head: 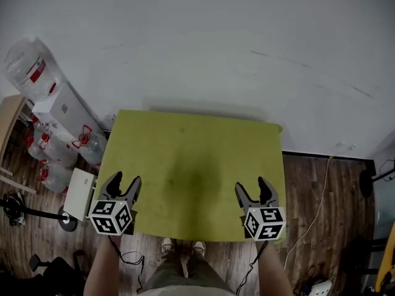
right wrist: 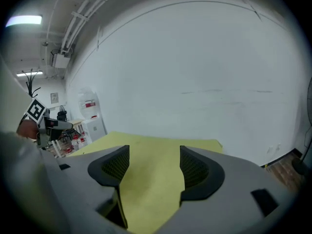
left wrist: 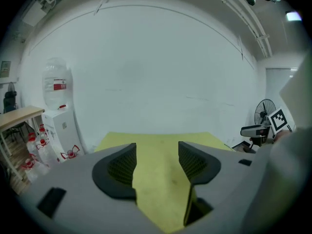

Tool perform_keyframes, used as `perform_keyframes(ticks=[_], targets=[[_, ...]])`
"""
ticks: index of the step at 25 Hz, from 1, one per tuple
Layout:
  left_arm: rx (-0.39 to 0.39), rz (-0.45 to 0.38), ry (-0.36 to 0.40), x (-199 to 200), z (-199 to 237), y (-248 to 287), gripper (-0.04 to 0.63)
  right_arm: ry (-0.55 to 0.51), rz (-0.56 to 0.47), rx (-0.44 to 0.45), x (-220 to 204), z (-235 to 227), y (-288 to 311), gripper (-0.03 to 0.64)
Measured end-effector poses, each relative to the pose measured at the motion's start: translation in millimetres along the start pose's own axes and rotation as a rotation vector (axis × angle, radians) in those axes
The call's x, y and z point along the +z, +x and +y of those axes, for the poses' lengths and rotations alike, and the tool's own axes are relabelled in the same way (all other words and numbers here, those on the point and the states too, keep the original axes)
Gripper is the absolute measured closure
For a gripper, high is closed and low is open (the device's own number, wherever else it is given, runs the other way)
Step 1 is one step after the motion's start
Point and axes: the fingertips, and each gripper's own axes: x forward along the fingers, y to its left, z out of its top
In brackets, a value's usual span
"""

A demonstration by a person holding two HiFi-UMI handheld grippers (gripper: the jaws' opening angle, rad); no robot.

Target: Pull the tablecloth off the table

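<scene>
Tablecloth: the yellow-green fabric tablecloth (head: pixel 191 165) is lying flat over the whole rectangular table, its far edge sitting by the white wall (head: pixel 247 42).
Left gripper: the grey two-jaw left gripper (head: pixel 125 179) is hovering over the cloth's near left corner, jaws standing apart, clamping nothing.
Right gripper: the matching right gripper (head: pixel 252 185) is hovering over the near right corner, jaws likewise standing apart with only cloth showing beyond the gap.
Surroundings: a white box-shaped water dispenser (head: pixel 62 113) is standing left of the table on the dark wooden floor (head: pixel 327 202).
</scene>
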Motion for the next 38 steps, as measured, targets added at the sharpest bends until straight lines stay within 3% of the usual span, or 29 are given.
perform_keyframes(ticks=[15,25,27,32,38], targets=[[-0.03,0.221,-0.049,-102.3,58.5,130.1,0.328,0.071,0.256,-0.056,-107.9,-21.0,126.0,0.276],[-0.076,0.369,-0.034,-155.4,54.6,166.6,0.316,0.053,0.411,-0.07,-162.3,-11.8,159.8,0.255],[-0.076,0.393,-0.027,-161.5,54.0,168.0,0.313,0.028,0.429,-0.079,-166.4,-11.5,160.2,0.25],[-0.074,0.446,0.108,-169.5,49.9,171.9,0.313,0.023,0.429,-0.09,-165.8,-12.3,161.7,0.25],[-0.002,0.445,0.058,-167.8,61.1,172.9,0.352,0.009,0.434,-0.091,-165.6,-8.8,161.6,0.26]])
